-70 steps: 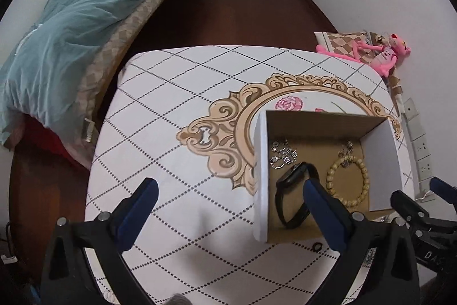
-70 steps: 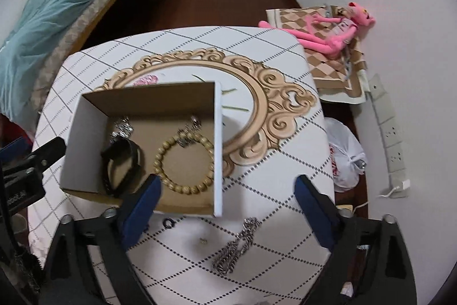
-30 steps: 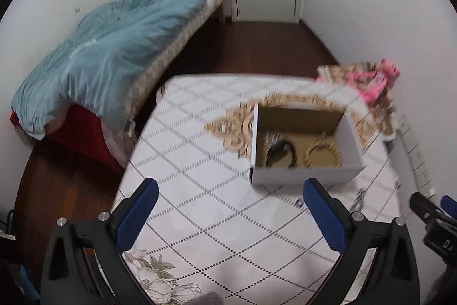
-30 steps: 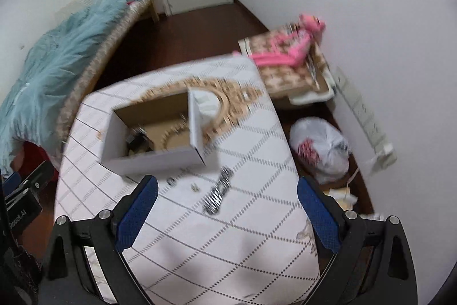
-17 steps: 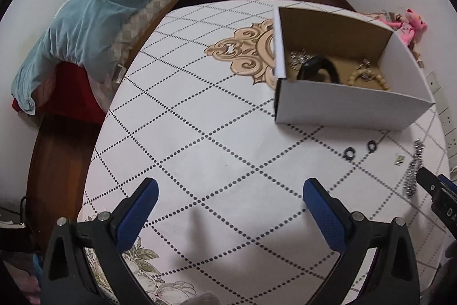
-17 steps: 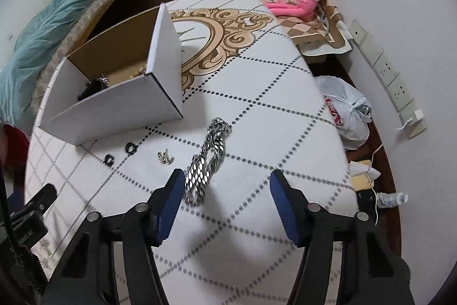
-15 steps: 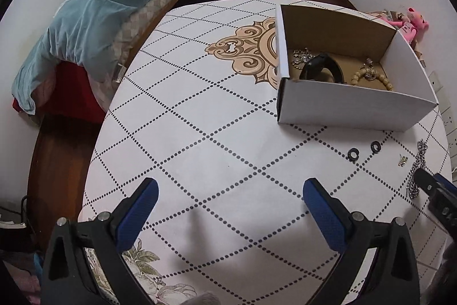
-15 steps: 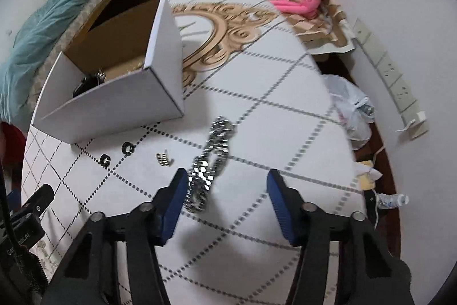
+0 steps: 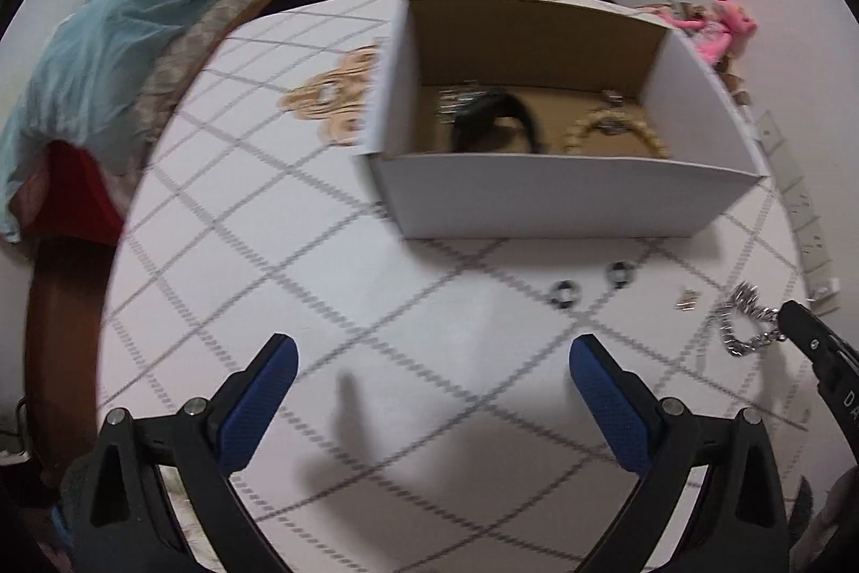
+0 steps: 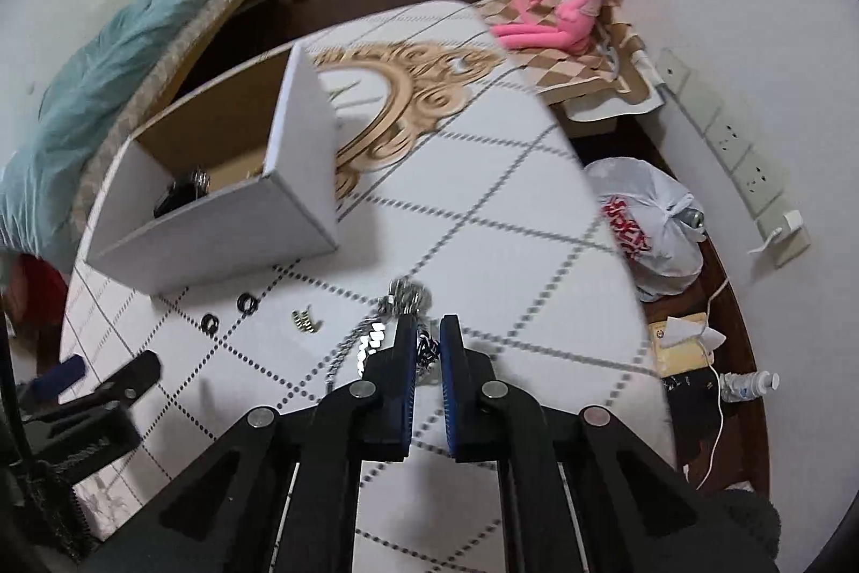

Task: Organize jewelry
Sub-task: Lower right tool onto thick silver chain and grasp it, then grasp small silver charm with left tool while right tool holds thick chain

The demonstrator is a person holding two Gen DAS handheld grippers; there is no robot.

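A white cardboard box [image 9: 563, 197] stands on the patterned table, holding a black band [image 9: 499, 116] and a beaded bracelet [image 9: 612, 132]. In front of it lie two small black rings [image 9: 563, 294], a small gold piece [image 9: 686, 299] and a silver chain [image 9: 743, 326]. My right gripper [image 10: 427, 331] is down at the table, shut on the silver chain [image 10: 397, 299], with links showing between its pads. My left gripper [image 9: 432, 353] hangs open over bare tablecloth, left of the rings, with nothing between its fingers.
The table's right edge [image 10: 606, 208] drops off close beside the chain. On the floor beyond it are a white plastic bag [image 10: 644, 224] and a pink plush toy [image 10: 563, 9]. A bed with a teal blanket [image 9: 107, 36] stands to the left.
Both grippers have sunk towards the table and come nearer the box. The right jaws, wide open before, have closed around the silver chain. The left jaws stayed open.
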